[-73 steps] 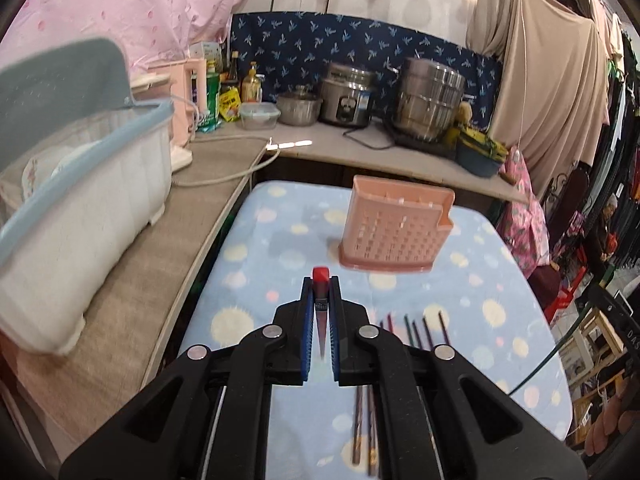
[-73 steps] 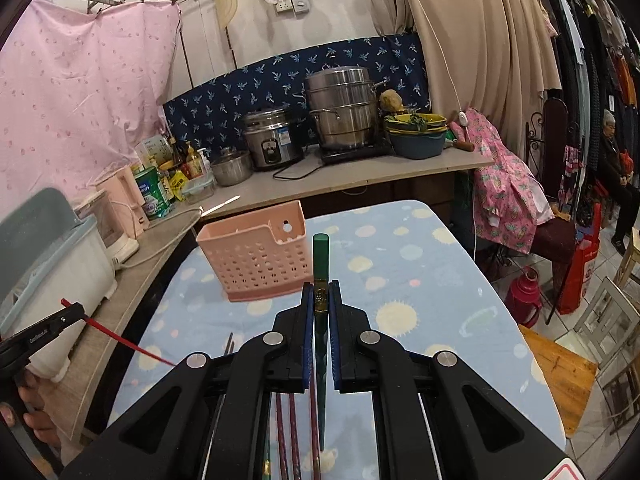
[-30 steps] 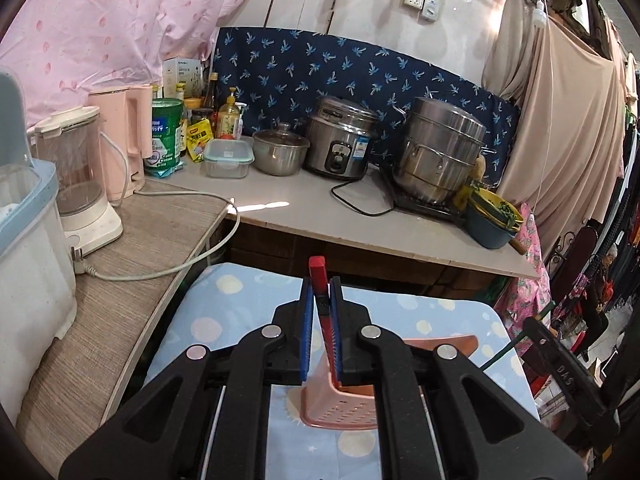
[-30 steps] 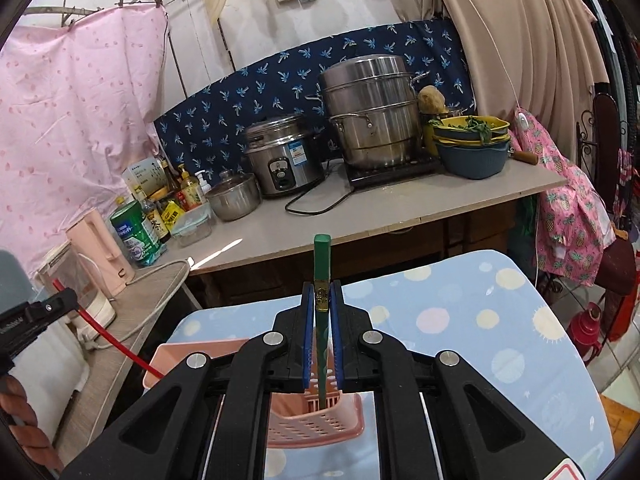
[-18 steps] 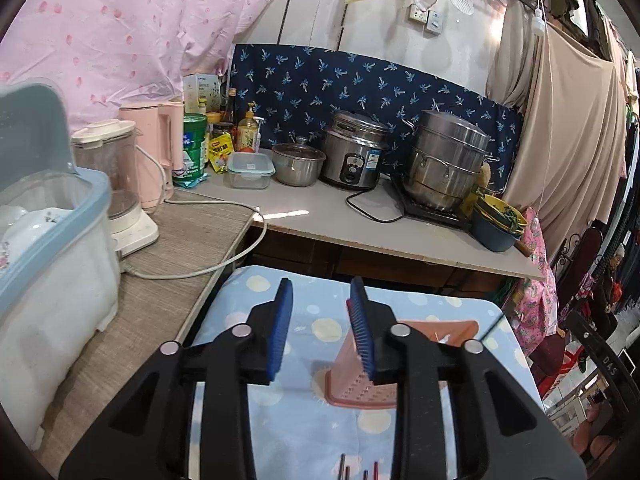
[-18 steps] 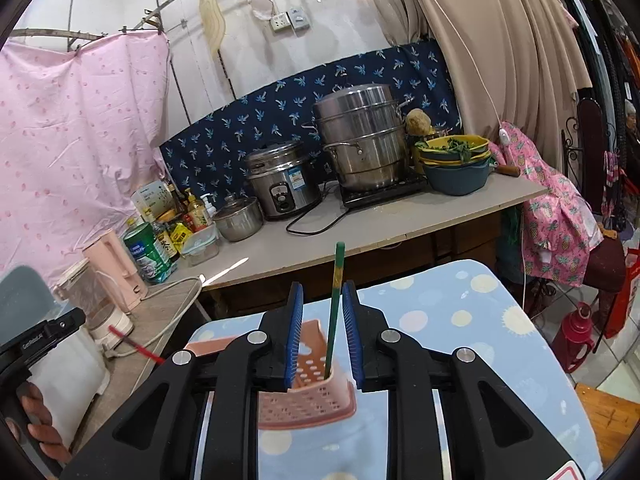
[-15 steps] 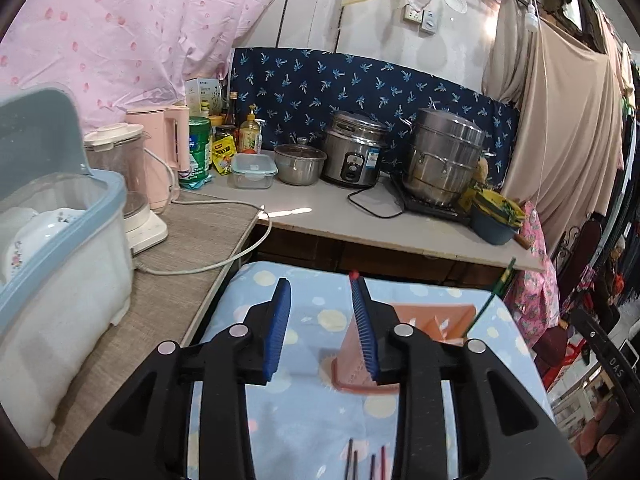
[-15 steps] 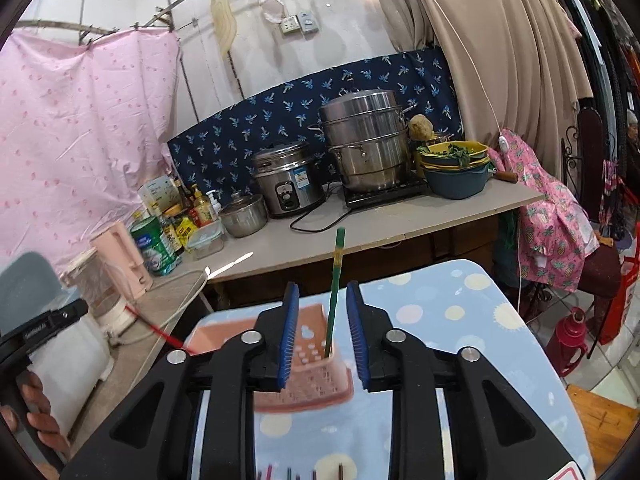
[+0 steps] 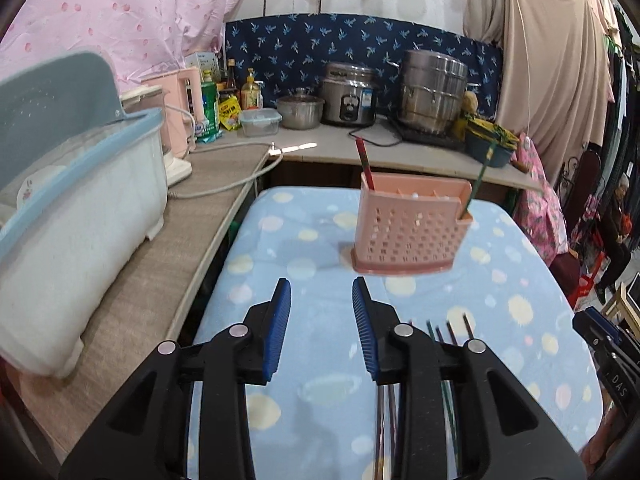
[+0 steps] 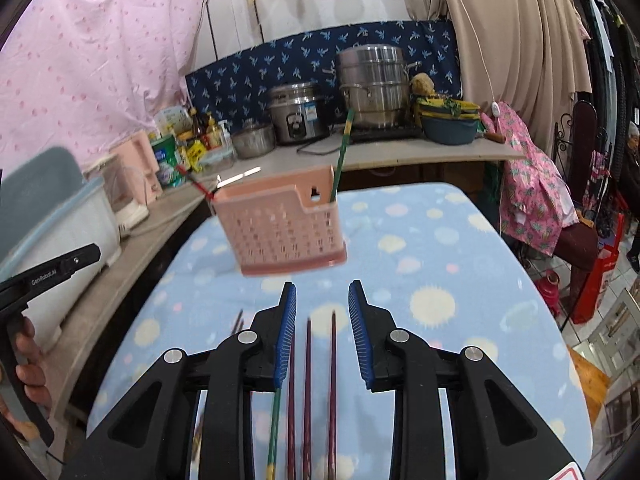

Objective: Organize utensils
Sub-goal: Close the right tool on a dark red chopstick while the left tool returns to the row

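A pink perforated utensil basket (image 9: 408, 226) (image 10: 286, 226) stands on the blue spotted tablecloth (image 9: 312, 344). A red chopstick (image 9: 365, 165) (image 10: 197, 181) leans out of its left end and a green chopstick (image 9: 478, 180) (image 10: 341, 156) out of its right end. My left gripper (image 9: 322, 304) is open and empty, short of the basket. My right gripper (image 10: 322, 304) is open too, hovering above loose dark red chopsticks (image 10: 320, 364) and a green one (image 10: 274, 420) lying on the cloth. More loose chopsticks (image 9: 448, 332) show beside the left gripper.
A white and blue dish bin (image 9: 76, 200) sits on the side counter at left, by a pink kettle (image 9: 180, 100). Pots and a rice cooker (image 9: 348, 94) line the back counter. A hand (image 10: 28, 364) holds the other gripper's handle at far left. A seated person is at right.
Both grippers let go of their chopsticks, red from the left and green from the right, which now stand in the basket. Both grippers then pulled back from the basket, jaws open.
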The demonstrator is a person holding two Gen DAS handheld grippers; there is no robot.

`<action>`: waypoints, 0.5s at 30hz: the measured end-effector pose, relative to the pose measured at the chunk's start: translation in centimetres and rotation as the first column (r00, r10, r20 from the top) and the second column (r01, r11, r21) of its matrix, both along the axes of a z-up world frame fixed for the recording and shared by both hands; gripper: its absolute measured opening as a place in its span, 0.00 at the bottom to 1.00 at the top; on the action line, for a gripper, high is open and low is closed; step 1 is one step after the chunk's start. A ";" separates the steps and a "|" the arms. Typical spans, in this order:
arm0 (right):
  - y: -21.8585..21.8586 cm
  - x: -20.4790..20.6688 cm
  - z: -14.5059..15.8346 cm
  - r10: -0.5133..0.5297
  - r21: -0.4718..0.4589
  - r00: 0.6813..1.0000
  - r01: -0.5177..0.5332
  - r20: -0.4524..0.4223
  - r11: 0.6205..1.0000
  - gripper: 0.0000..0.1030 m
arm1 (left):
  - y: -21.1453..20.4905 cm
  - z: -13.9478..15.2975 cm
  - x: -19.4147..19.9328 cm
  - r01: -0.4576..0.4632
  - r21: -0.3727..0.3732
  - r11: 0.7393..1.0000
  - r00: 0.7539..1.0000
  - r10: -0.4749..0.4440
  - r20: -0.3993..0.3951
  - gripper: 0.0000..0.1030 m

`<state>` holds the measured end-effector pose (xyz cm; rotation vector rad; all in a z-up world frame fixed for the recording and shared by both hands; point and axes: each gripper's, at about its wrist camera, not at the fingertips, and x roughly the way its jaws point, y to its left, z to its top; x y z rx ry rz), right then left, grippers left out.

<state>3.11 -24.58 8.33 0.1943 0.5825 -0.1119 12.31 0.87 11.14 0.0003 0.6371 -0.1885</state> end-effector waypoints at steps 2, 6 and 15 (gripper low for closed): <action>0.6 -1.2 -1.3 -0.007 -0.014 1.000 0.006 -0.027 1.000 0.26 | 0.0 -1.3 -1.2 0.002 0.007 1.000 1.000 -0.002 -0.015 0.30; 0.9 -3.0 -3.8 -0.019 -0.010 0.997 0.018 -0.077 1.000 0.26 | 0.0 -3.6 -3.0 0.008 0.010 1.000 0.998 -0.007 -0.055 0.30; 1.4 -5.1 -8.0 -0.026 0.020 0.988 0.029 -0.155 0.999 0.26 | -0.3 -7.2 -5.8 0.020 0.033 0.999 0.994 -0.017 -0.109 0.30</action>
